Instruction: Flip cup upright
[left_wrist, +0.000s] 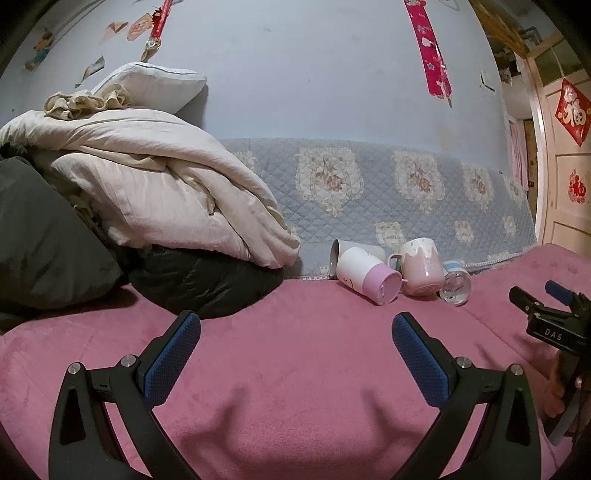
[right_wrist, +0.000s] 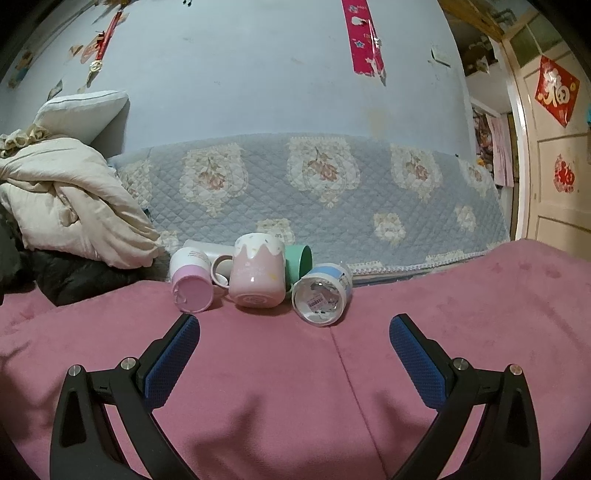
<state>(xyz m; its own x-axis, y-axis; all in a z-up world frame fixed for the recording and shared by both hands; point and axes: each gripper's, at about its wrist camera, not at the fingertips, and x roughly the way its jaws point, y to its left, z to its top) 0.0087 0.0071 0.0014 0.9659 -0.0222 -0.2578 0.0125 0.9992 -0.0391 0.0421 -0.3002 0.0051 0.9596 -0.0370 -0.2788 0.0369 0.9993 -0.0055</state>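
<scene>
Lying clustered: five cups (right_wrist: 255, 275), before two spread, empty grippers (right_wrist: 295, 332).

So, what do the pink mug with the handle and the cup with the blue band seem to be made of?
The pink mug looks like glazed ceramic: its wall is glossy, with a small bright highlight and a thick white drip glaze at one end. The cup with the blue band seems to be clear glass or plastic: light glints on its transparent base and a label shows through. I cannot tell which.

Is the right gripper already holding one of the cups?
No: the right gripper is open and holds nothing, and the pink mug and its neighbours lie beyond its fingertips on the pink blanket.
</scene>
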